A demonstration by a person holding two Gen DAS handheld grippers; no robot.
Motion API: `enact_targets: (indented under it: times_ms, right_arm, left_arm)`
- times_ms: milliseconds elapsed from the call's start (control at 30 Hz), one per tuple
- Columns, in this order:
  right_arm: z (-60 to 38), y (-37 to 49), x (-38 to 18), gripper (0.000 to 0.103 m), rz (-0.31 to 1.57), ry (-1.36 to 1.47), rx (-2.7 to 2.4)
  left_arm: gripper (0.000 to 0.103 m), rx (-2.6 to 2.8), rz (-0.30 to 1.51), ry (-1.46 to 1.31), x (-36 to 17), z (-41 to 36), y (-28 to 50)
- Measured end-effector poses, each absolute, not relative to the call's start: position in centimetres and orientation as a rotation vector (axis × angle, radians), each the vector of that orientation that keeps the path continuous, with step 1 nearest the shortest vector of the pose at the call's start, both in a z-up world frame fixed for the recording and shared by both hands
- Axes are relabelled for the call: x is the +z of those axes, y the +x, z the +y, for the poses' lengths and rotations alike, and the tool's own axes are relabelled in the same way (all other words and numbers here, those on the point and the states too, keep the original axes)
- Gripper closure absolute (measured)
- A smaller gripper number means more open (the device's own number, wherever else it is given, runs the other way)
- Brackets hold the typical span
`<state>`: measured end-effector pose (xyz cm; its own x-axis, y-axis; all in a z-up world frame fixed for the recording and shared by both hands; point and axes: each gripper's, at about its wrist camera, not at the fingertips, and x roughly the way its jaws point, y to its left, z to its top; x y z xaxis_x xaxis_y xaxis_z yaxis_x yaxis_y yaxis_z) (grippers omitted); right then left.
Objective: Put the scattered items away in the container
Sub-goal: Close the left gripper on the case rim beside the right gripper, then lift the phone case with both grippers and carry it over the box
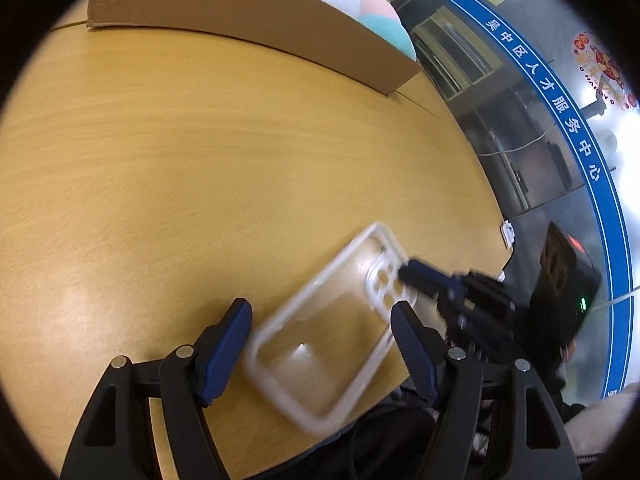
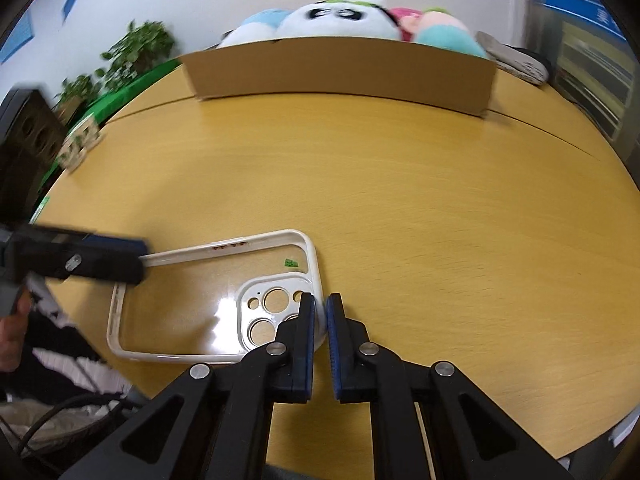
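Gripping the camera-end rim of the clear phone case (image 2: pixel 208 300), our right gripper (image 2: pixel 320 308) is standing with its jaws nearly together, the white edge pinched between the blue pads. Our left gripper (image 1: pixel 320 320) is standing open with its jaws on either side of the case's other end, not pressing on it as far as we can tell (the left wrist view is blurred). We are judging this as the pickup step: the case is lying near the front edge of the wooden table (image 2: pixel 440 200), well apart from the cardboard box (image 2: pixel 340 68) at the far side. Next we are needing to lift it clear and carry it across. Plush toys (image 2: pixel 344 16) are showing over the box's rim; whether they are inside or behind it we cannot tell.
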<state>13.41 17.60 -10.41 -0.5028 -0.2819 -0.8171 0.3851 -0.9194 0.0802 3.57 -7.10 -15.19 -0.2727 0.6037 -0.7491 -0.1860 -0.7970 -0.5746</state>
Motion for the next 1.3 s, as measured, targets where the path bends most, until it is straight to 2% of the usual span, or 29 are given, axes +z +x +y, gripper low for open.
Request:
enact_targets:
  times_ms: [300, 733, 767, 800, 833, 900, 967, 1200, 1300]
  right_arm:
    - [17.5, 13.7, -10.5, 0.096, 0.173, 1.302, -2.442]
    - [18.7, 11.5, -10.4, 0.096, 0.044, 1.349, -2.571]
    - [18.5, 11.6, -10.4, 0.096, 0.055, 1.349, -2.580]
    - [18.3, 11.7, -10.3, 0.096, 0.067, 1.349, -2.588]
    - [18.2, 11.7, -10.3, 0.095, 0.078, 1.351, -2.589]
    - [18.2, 12.0, -10.4, 0.094, 0.081, 1.351, -2.588]
    - [18.3, 12.2, -10.4, 0.093, 0.085, 1.349, -2.583]
    - [18.2, 12.3, -10.3, 0.089, 0.109, 1.349, -2.552]
    - [18.3, 12.1, -9.9, 0.092, 0.083, 1.325, -2.537]
  left_arm:
    - [0.036, 2.140, -0.542, -1.441, -14.5, -7.2, 2.0]
    - [0.037, 2.187, -0.526, -1.515, -14.4, -6.4, 3.8]
    - [0.040, 2.203, -0.509, -1.519, -14.4, -6.5, 3.8]
    - [0.051, 2.225, -0.493, -1.527, -14.4, -6.5, 3.7]
    - [0.057, 2.254, -0.477, -1.539, -14.3, -6.6, 3.5]
    - [0.081, 2.284, -0.477, -1.551, -14.5, -7.4, 3.3]
    - [0.093, 2.299, -0.491, -1.556, -14.8, -8.1, 3.1]
    - [0.094, 2.338, -0.443, -1.545, -14.5, -8.1, 2.5]
    - [0.094, 2.344, -0.463, -1.539, -14.4, -8.8, 2.0]
